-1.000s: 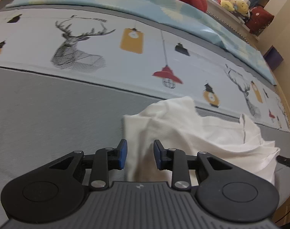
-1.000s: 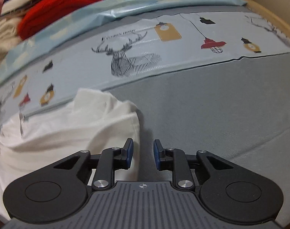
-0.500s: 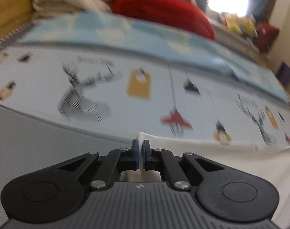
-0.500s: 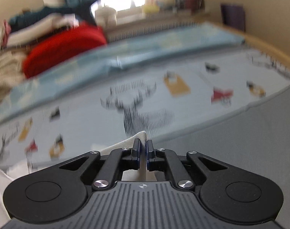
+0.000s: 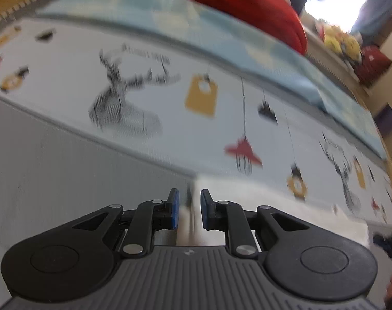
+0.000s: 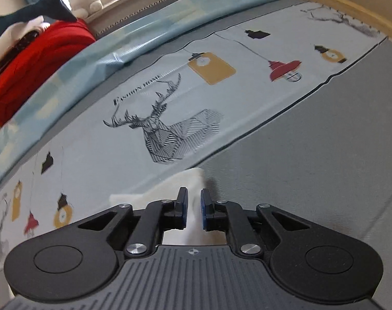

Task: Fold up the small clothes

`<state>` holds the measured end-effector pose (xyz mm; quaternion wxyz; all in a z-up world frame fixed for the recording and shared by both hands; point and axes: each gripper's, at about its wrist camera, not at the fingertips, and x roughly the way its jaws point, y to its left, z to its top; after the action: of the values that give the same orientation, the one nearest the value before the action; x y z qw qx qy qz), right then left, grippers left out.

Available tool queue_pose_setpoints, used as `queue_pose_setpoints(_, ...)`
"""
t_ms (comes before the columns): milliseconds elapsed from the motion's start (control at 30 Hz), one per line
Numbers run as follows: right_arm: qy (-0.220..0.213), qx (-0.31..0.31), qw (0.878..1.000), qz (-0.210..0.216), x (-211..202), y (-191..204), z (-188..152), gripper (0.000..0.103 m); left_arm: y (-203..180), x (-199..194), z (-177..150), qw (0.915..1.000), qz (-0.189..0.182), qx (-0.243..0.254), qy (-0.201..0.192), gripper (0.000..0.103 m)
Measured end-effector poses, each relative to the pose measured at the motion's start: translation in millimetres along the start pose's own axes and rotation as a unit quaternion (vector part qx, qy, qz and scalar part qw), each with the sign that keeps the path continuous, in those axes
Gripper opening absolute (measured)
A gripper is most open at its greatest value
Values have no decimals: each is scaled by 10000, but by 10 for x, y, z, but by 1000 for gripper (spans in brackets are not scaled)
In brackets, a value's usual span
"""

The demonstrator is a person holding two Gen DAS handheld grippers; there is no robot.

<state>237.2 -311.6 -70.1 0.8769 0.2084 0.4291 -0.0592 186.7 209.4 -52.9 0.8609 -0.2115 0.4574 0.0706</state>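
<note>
A white garment (image 5: 273, 206) lies spread on the grey and printed bed cover (image 5: 67, 170); the left wrist view is blurred. My left gripper (image 5: 190, 213) is open, its blue pads on either side of the garment's left corner without pinching it. In the right wrist view the garment's other corner (image 6: 180, 180) lies on the cover. My right gripper (image 6: 194, 213) is open, with a small gap between the pads and white cloth lying between them. The other gripper's tip (image 5: 387, 242) shows at the far right of the left wrist view.
The bed cover carries deer (image 6: 167, 129) and lamp prints (image 6: 283, 69). A light blue blanket (image 6: 134, 44) and a red folded pile (image 6: 33, 64) lie at the back. Plush toys (image 6: 85, 0) sit by the window. A wooden bed edge (image 6: 351, 5) runs at the right.
Half a second ago both grippers were shut on the garment's corners and held them up. Now both have lowered and opened, and the cloth lies on the bed.
</note>
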Motion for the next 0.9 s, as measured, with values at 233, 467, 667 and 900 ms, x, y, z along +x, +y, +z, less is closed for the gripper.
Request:
queue_pose_setpoints(233,761,-255,9956,490,-322,-167,-268,28,177,12,-504,9887,-283,130,1466,33)
queue_pose_setpoints(467,1491,-687,9853,473,-586,-320,-662,28,162,-63,-875,9809,-313,604,1824,33)
queue_pose_setpoints(667,2058,-1049,9729,-97,-675,-432,-896,28,29,-104,-1077,9675,-316,1434,2057,14)
queue_pose_setpoints(900,1417,-885,9853,343,-1065,-538,-759,3,153,-399,-1018,9789,-583,1103,1618,3)
